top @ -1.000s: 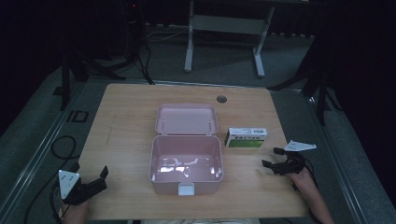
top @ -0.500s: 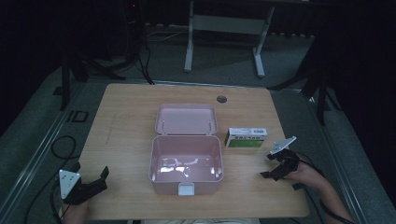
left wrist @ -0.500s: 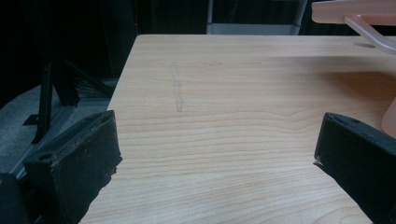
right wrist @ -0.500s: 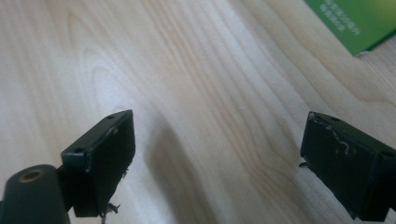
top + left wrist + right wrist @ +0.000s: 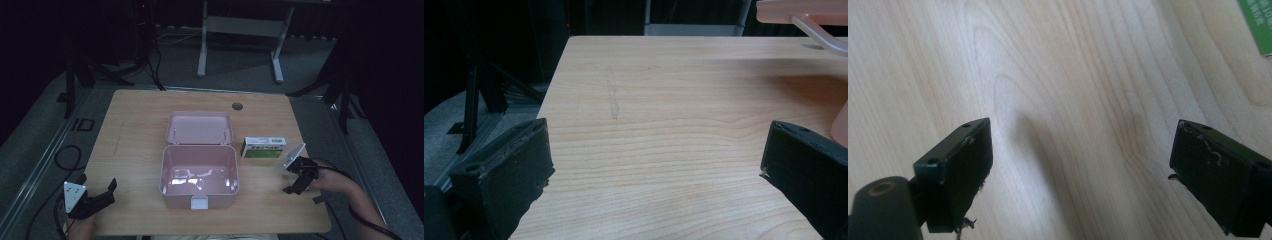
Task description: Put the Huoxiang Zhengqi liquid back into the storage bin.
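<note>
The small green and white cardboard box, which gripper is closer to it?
Right. The right gripper hovers just right of and below the small green and white cardboard box. The left gripper sits at the table's near left corner, beyond the open pink plastic case.

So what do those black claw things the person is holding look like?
Each gripper is black, with two chunky, blocky jaws. The left gripper and the right gripper each carry a grey three-cornered plate on top, and a dark cable trails from each. The jaw pads look scuffed up close.
</note>
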A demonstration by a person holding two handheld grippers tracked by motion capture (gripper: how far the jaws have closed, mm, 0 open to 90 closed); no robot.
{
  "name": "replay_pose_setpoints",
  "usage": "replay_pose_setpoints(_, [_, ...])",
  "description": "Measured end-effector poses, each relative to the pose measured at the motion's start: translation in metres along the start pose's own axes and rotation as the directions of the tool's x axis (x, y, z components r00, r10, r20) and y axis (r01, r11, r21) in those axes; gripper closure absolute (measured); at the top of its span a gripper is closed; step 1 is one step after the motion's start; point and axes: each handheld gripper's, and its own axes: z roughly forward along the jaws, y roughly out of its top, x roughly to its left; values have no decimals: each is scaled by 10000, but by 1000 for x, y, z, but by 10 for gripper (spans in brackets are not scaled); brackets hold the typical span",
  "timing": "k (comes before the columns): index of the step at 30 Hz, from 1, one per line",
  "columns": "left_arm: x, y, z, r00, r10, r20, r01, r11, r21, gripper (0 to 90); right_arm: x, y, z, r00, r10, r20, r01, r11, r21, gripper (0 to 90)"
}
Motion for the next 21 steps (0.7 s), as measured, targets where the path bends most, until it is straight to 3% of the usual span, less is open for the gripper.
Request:
replay_pose_setpoints(5, [0, 0, 0, 10000, 8, 27, -8, 10000, 0, 3, 3, 11, -6, 9992, -383, 78, 376, 9960, 810, 100])
replay_pose_setpoints(9, [0, 0, 0, 10000, 10, 34, -10, 10000, 15, 3, 4, 21, -11, 9978, -665, -79, 670, 9865, 1496, 134])
replay_pose_setpoints(14, [0, 0, 0, 10000, 11, 61, -12, 10000, 22, 3, 10, 32, -11, 9911, -1281, -373, 1334, 9608, 2430, 138])
replay_pose_setpoints(15, [0, 0, 0, 10000, 11, 62, -11, 10000, 22, 3, 12, 34, -11, 9868, -1568, -400, 1618, 9535, 2544, 139])
replay_pose_setpoints(21, [0, 0, 0, 10000, 4, 75, -4, 10000, 27, 3, 19, 46, -9, 9761, -2026, -787, 2169, 9298, 2975, 143])
